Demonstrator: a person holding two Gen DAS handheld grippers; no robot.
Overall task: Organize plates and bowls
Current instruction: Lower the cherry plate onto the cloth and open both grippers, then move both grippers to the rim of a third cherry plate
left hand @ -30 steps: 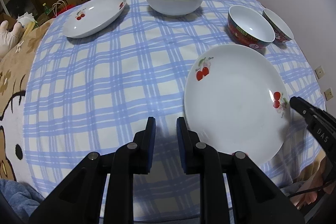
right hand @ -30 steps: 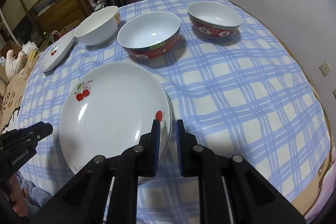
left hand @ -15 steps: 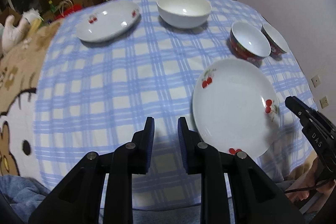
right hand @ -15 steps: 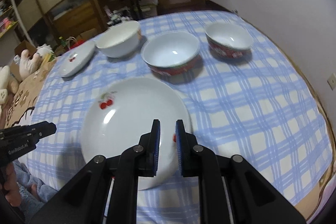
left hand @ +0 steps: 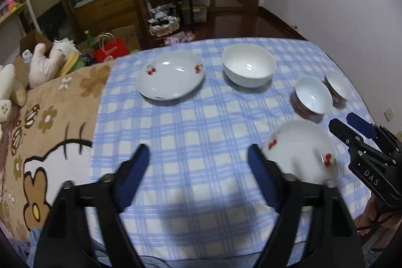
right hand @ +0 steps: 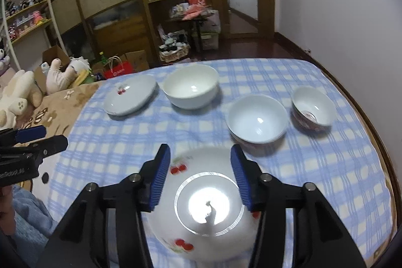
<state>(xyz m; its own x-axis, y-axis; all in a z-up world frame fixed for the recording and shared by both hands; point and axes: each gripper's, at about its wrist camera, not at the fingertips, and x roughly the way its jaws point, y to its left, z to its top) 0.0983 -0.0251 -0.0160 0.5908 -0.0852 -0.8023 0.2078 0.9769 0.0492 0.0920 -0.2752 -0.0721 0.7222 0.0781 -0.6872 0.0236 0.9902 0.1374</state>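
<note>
Left claw spread wide, nothing between its blue pads, hovering over bare blue-checked cloth on the tabletop. Right claw also spread wide, empty, poised above the near cherry plate — pads flank the plate's far rim in the right wrist view; contact cannot be judged.

Near cherry plate lies flat on the cloth at 6 o'clock in the right wrist view, bright glare at its centre; blurred at 4 o'clock in the left wrist view. Could be more than one plate stacked there; cannot tell.

Second cherry plate at 11 o'clock in the left wrist view, well apart from the near one. Large white bowl just beside it, at 12 to 1 o'clock. Two red-sided bowls at 2 o'clock — larger one just beyond the near plate, smaller one close beside it toward the wall; whether the two touch cannot be told.

Brown cartoon blanket at 9 o'clock beside the cloth. Plush toys at 10 o'clock, past the blanket.
</note>
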